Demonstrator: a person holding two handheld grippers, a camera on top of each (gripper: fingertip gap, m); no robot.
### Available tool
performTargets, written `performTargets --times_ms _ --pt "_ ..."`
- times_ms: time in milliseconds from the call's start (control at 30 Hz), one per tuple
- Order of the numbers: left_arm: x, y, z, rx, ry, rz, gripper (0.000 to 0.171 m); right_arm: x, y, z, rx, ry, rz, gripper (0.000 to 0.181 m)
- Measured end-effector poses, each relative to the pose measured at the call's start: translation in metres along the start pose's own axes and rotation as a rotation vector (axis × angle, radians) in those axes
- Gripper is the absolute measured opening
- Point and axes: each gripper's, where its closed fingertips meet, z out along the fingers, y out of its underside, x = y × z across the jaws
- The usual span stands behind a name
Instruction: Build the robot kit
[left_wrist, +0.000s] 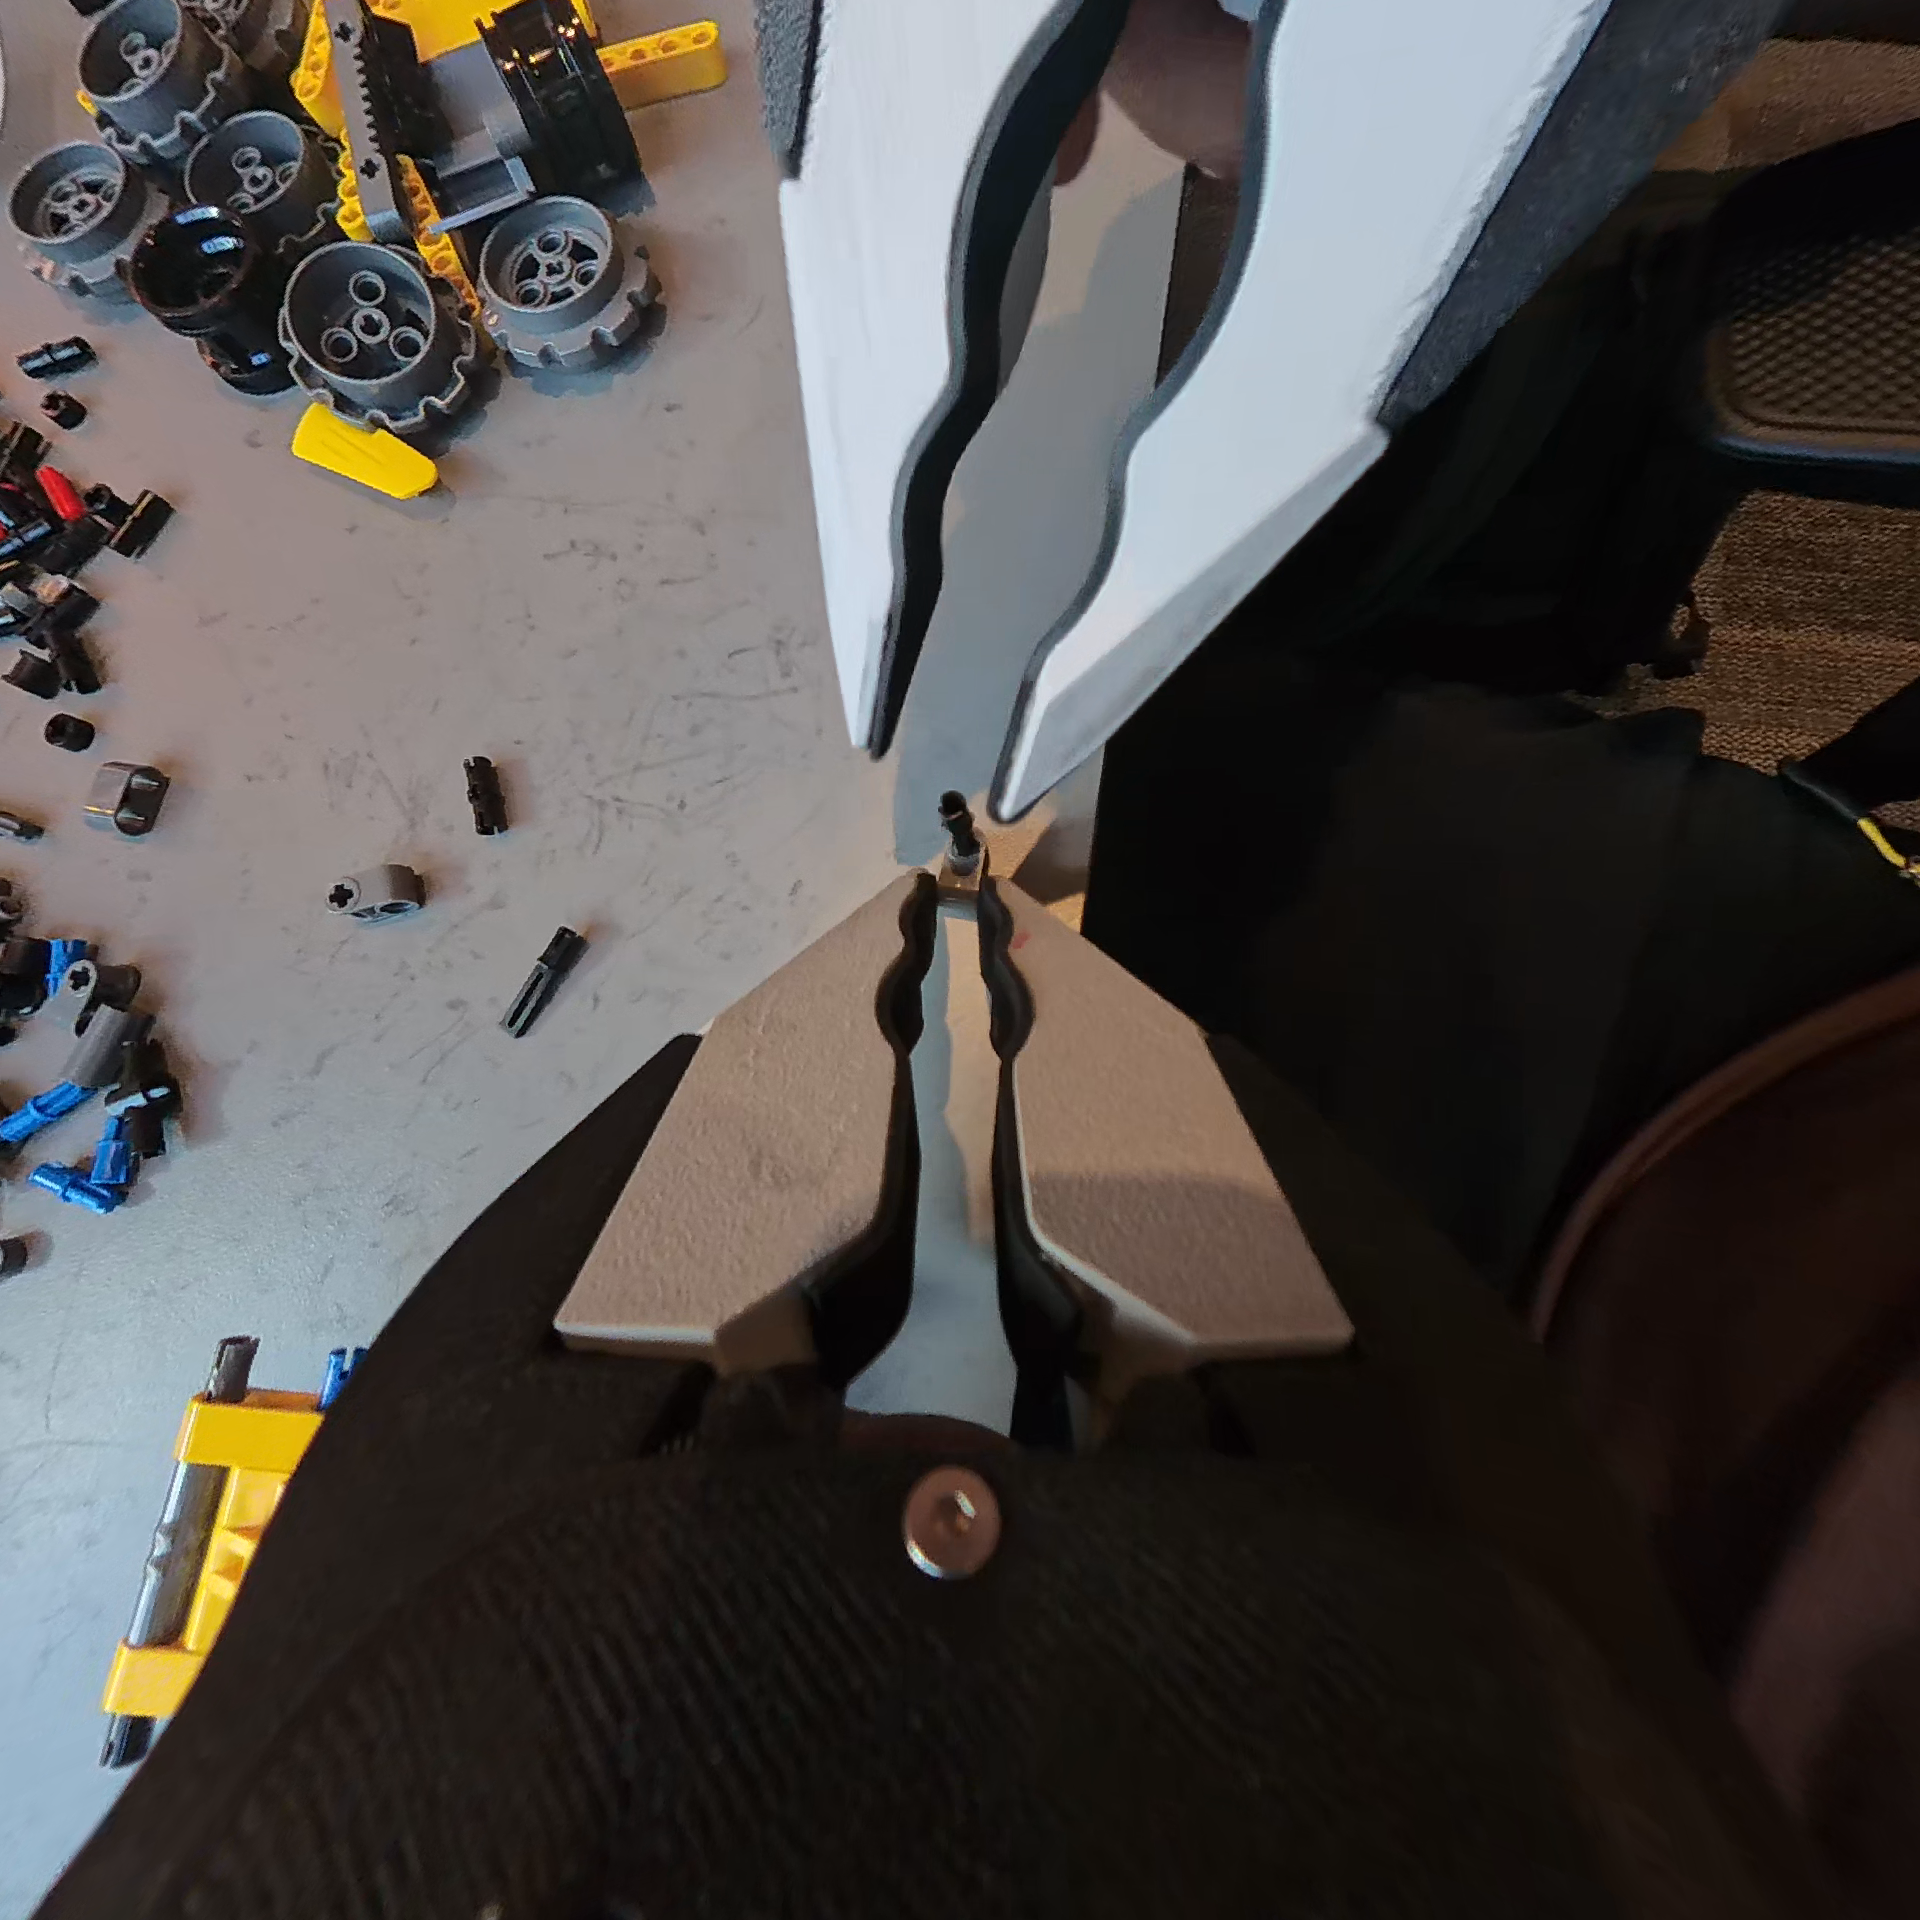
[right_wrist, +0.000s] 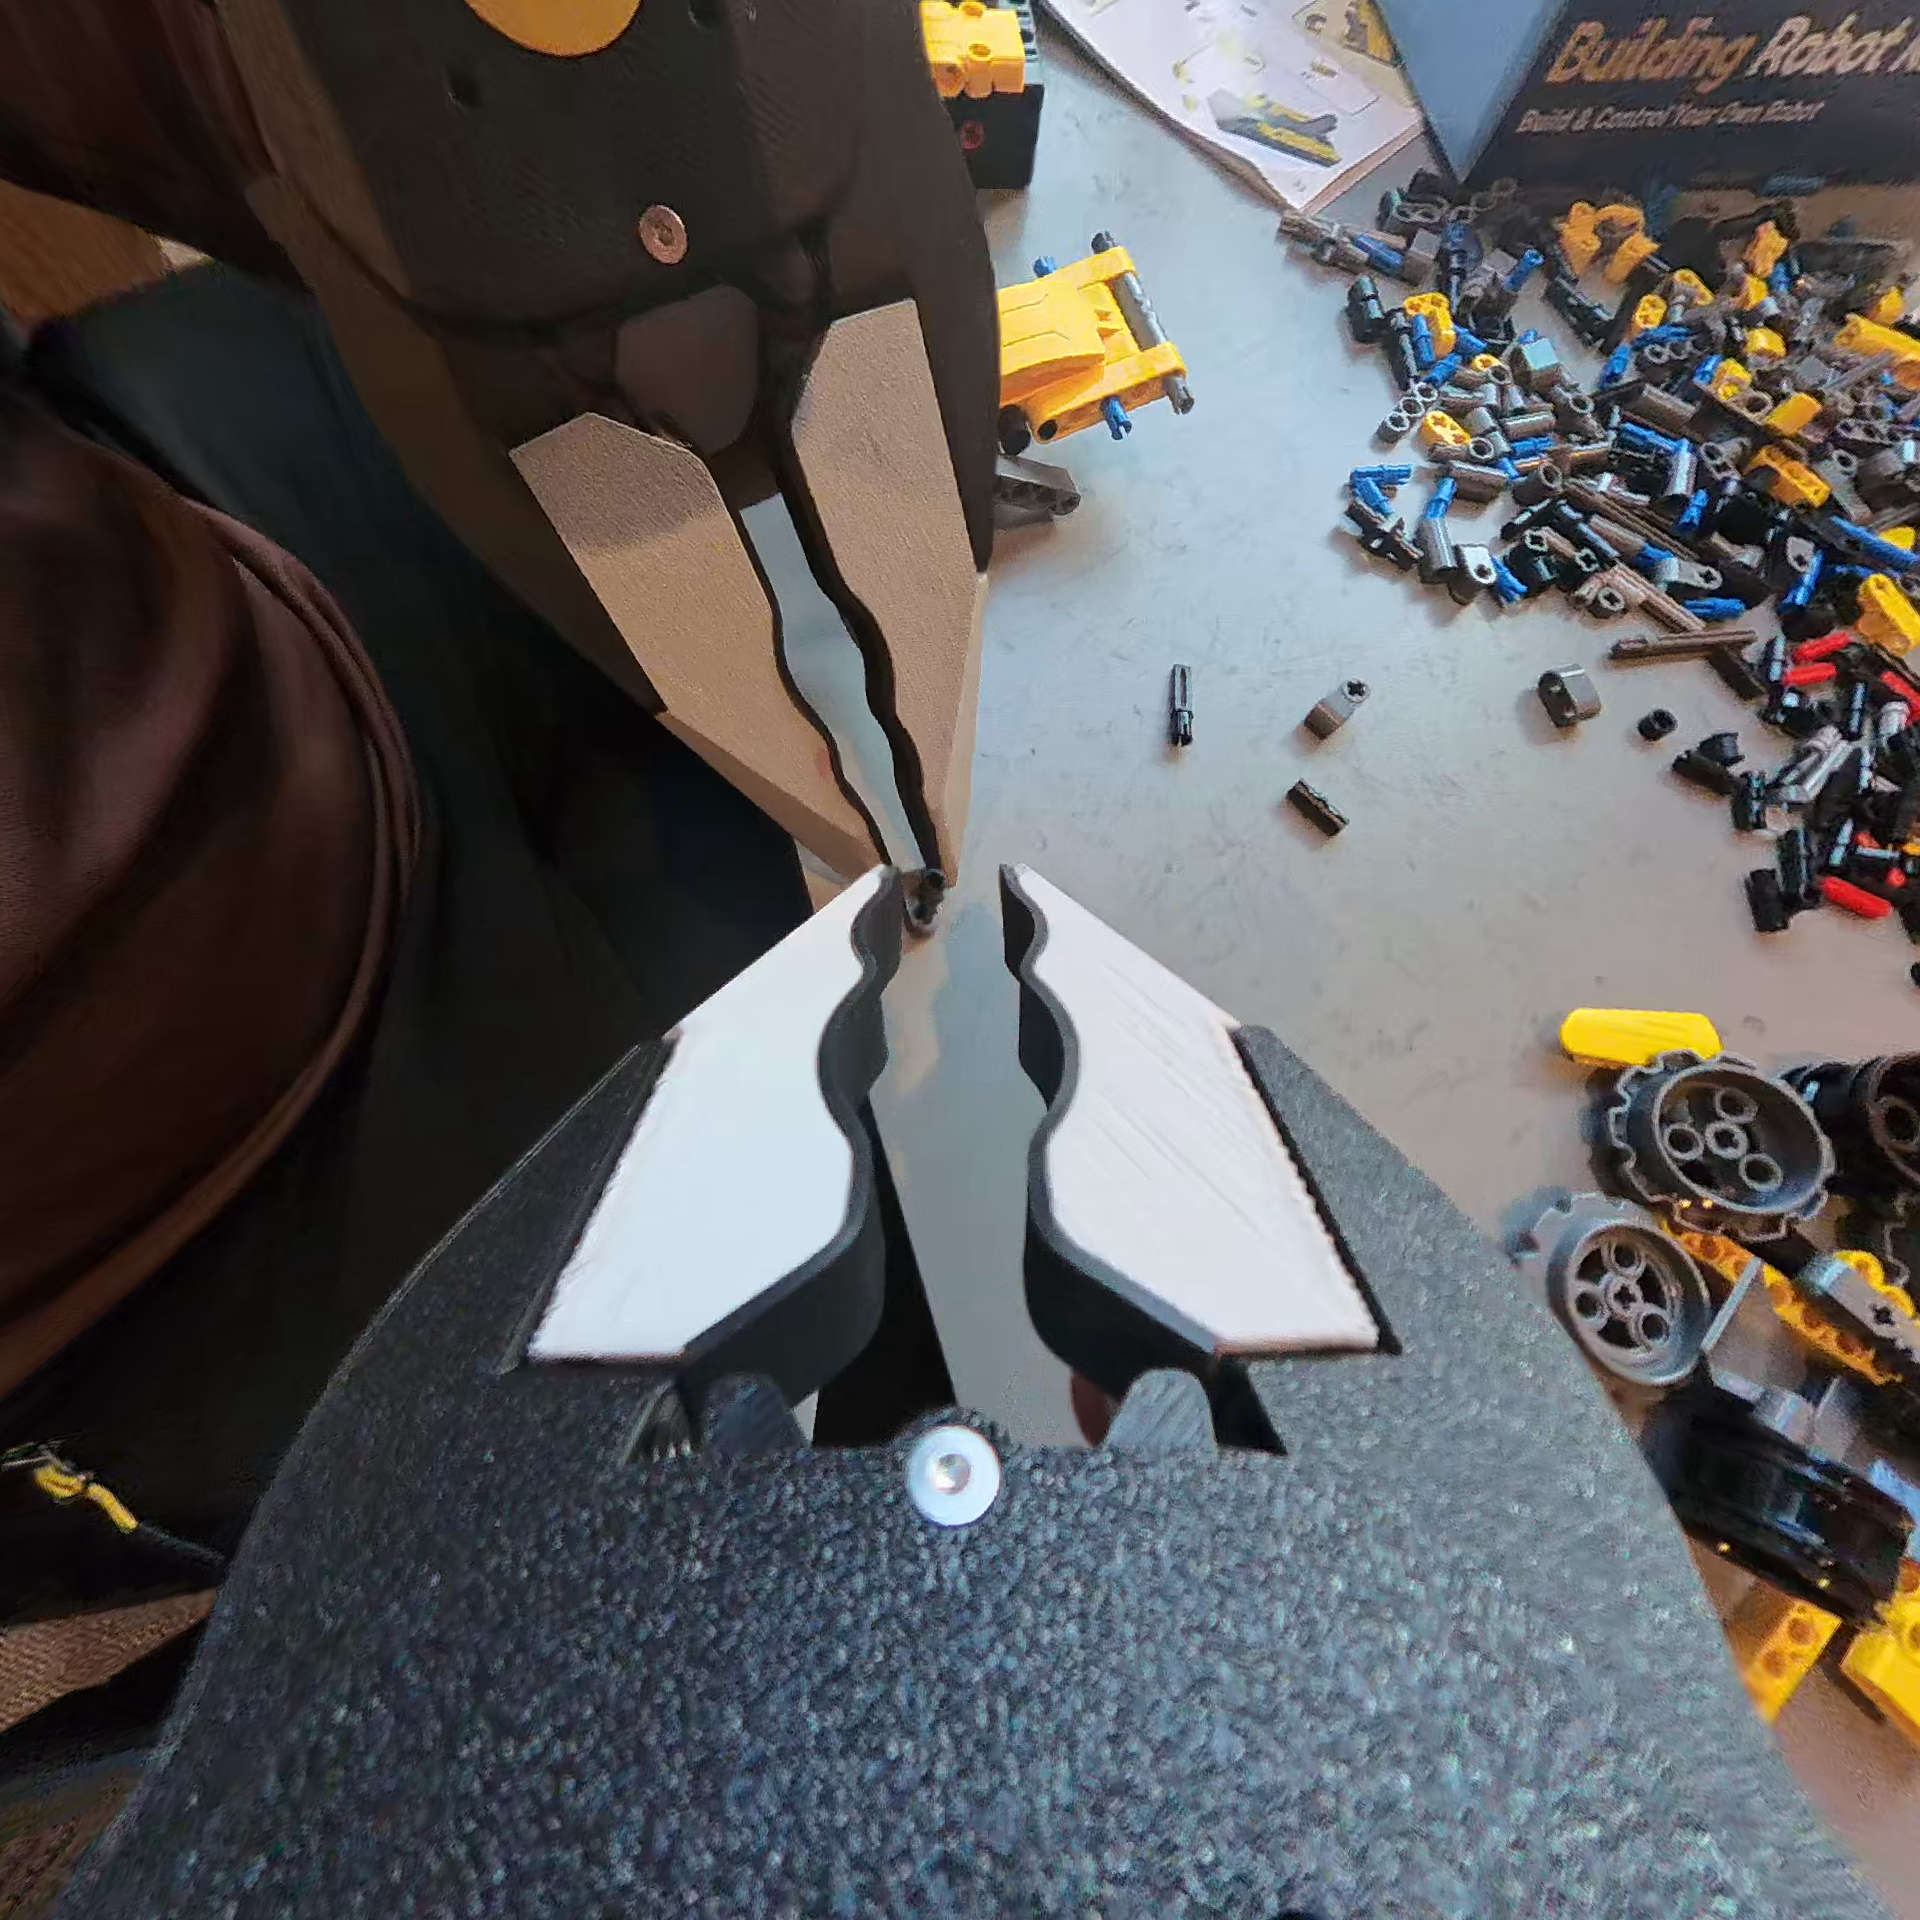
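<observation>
My left gripper (left_wrist: 954, 888) has grey fingers and is shut on a small grey connector with a black pin (left_wrist: 954, 831) that sticks out past its tips. My right gripper (left_wrist: 940, 779), with white fingers, comes in from the top, open, its tips on either side of the pin's end. In the right wrist view my right gripper (right_wrist: 948, 883) is open, and the pin piece (right_wrist: 923, 902) sits just by its left fingertip, held by the left gripper (right_wrist: 914, 868) above. Both grippers meet over the table's edge (left_wrist: 1081, 831).
Grey toothed wheels (left_wrist: 358, 332) and a yellow-black assembly lie at the far left. Loose black pins (left_wrist: 483, 795) and small connectors are scattered on the grey table. A large parts pile (right_wrist: 1662, 468), a box (right_wrist: 1662, 94), a booklet (right_wrist: 1247, 94) and a yellow assembly (right_wrist: 1081, 343) lie beyond. The tips of both grippers are at nearly the same place.
</observation>
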Motion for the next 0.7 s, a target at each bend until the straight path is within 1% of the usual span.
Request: performTargets --times_ms 33,200,233,400,700 --pt "0.000 0.000 0.000 -0.002 -0.002 0.005 0.005 -0.001 0.000 0.002 -0.016 -0.002 -0.016 0.013" --pt "0.000 0.000 -0.001 -0.007 -0.008 0.021 0.005 -0.003 0.004 0.010 -0.075 -0.008 -0.064 0.010" --pt "-0.001 0.000 -0.001 -0.004 -0.007 0.019 0.005 -0.002 0.005 0.010 -0.077 0.000 -0.062 0.012" --pt "-0.001 -0.004 -0.004 0.016 0.013 -0.005 0.005 0.001 0.001 0.000 -0.052 0.060 -0.086 0.033" --pt "0.001 -0.011 -0.013 0.064 0.082 -0.104 0.005 0.011 -0.002 -0.014 -0.032 0.276 -0.243 0.043"
